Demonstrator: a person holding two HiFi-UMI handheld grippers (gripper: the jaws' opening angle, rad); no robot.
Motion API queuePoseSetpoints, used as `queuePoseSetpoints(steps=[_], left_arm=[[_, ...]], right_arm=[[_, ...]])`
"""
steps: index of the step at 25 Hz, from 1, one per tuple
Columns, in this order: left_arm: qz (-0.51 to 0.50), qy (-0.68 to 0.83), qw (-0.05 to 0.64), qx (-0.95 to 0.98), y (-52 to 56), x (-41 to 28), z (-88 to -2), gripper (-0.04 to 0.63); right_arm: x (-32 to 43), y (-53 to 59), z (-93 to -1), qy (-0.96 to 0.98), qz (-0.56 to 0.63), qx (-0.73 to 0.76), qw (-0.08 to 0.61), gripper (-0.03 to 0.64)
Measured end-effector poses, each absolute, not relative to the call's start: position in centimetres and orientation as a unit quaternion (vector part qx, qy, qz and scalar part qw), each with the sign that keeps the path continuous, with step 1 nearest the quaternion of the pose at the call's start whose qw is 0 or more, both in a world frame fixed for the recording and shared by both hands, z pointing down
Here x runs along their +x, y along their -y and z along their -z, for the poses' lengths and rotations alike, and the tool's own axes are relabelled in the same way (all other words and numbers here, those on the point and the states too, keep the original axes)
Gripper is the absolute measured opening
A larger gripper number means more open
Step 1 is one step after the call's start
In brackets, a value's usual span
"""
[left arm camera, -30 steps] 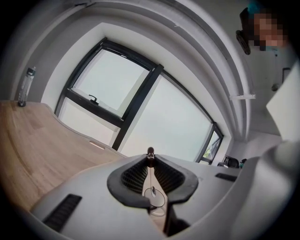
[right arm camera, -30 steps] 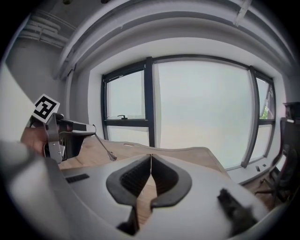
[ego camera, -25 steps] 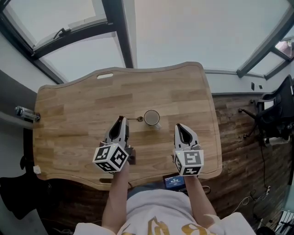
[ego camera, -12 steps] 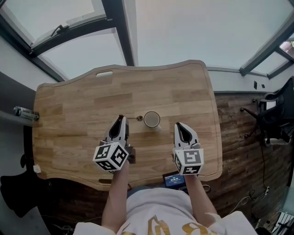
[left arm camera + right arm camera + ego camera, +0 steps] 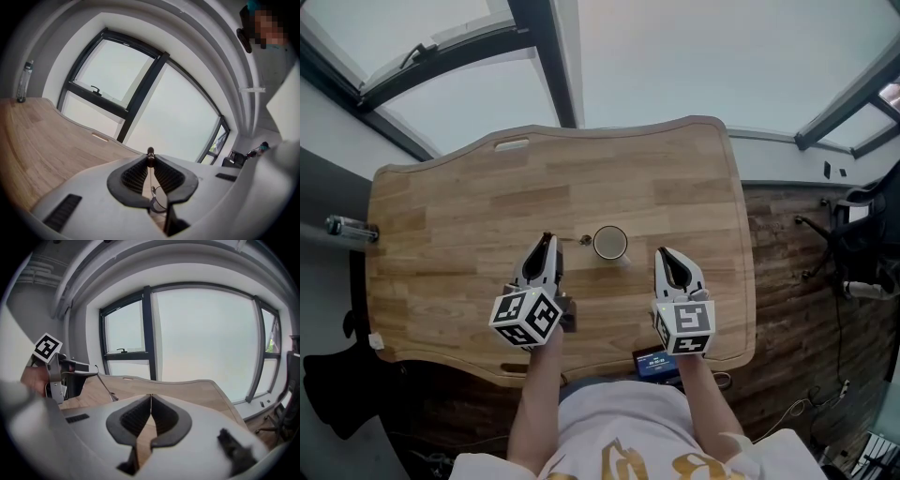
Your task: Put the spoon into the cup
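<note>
Across the 3 head views almost nothing shifts between the tools and the things on the table (image 5: 469, 234): only the table's outline slides a little in the picture, which looks more like the head camera moving than the hands. The left tool (image 5: 547, 240) keeps its narrow pinch on the spoon (image 5: 574, 242). In the left gripper view the 2 ribbed pads are closed on the thin metal handle, and the right gripper view shows the spoon slanting down from that tool's tip towards the wood. The spoon's bowl lies just beside the left rim of the cup (image 5: 610, 243), as it did a second ago, outside the cup and not over its mouth. I cannot tell whether the bowl touches the rim.

The right tool (image 5: 664, 255) hangs near the cup's right side with its jaws pressed together and nothing between them. It is apart from the cup.

My reading is that the grasp is done and the carry has paused at the cup's edge. The spoon has yet to be lifted over the rim, tipped bowl-down and let go inside, with care not to knock the upright cup
</note>
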State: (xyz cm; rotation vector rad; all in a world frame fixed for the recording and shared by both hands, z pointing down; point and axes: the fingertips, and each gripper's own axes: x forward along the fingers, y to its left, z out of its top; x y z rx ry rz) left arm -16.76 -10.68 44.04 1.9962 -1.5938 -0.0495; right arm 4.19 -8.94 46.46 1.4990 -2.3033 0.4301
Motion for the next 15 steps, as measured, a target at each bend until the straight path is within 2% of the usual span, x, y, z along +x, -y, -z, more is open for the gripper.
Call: queuePoseSetpoints(steps=[15], left_arm=[[0.02,0.596,0.32,0.736,11.0,-16.7,-45.4,0.051]], right_arm=[[3.8,9.7,-47.7,0.82,-0.162,0.517,0.187,0.031]])
